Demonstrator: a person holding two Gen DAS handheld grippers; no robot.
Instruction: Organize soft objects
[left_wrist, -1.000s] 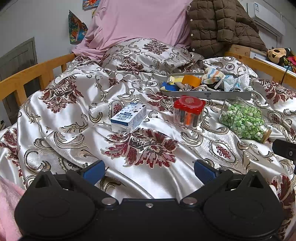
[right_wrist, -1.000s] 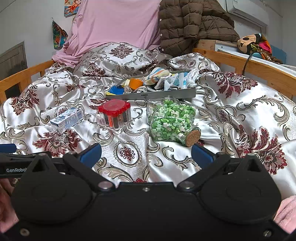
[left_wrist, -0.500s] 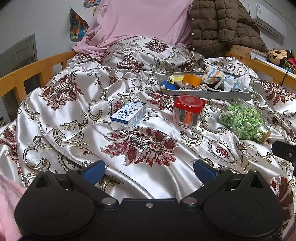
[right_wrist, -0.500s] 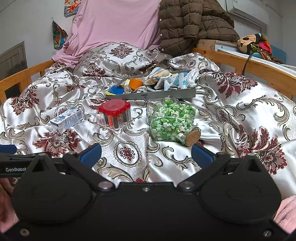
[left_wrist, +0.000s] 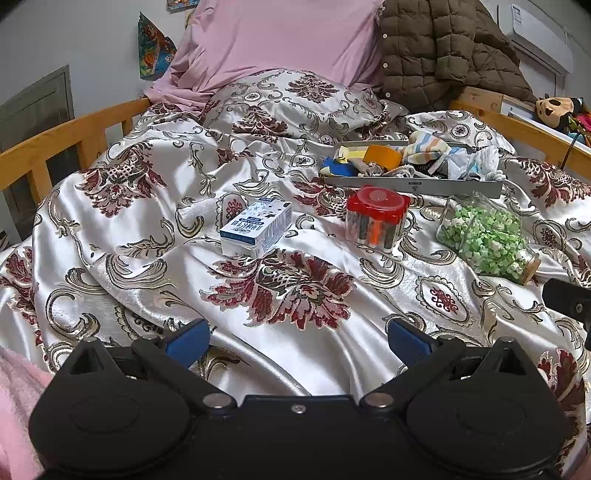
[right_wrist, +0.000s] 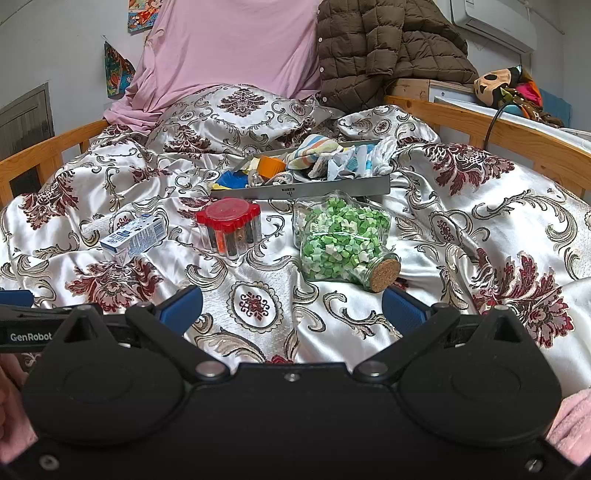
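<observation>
while little shifts beyond a slight left-view drift since a second ago, both spread wide and empty: left gripper (left_wrist: 297, 338), right gripper (right_wrist: 291, 308). soft cloths (right_wrist: 325, 157) heaped in grey tray (right_wrist: 303, 192) at twelve o'clock; stage unsettled.

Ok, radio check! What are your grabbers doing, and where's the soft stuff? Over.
Left gripper open, empty. Right gripper open, empty. Soft cloths piled in grey tray, far side of bed. Corked jar and red-lidded container lie between.
</observation>
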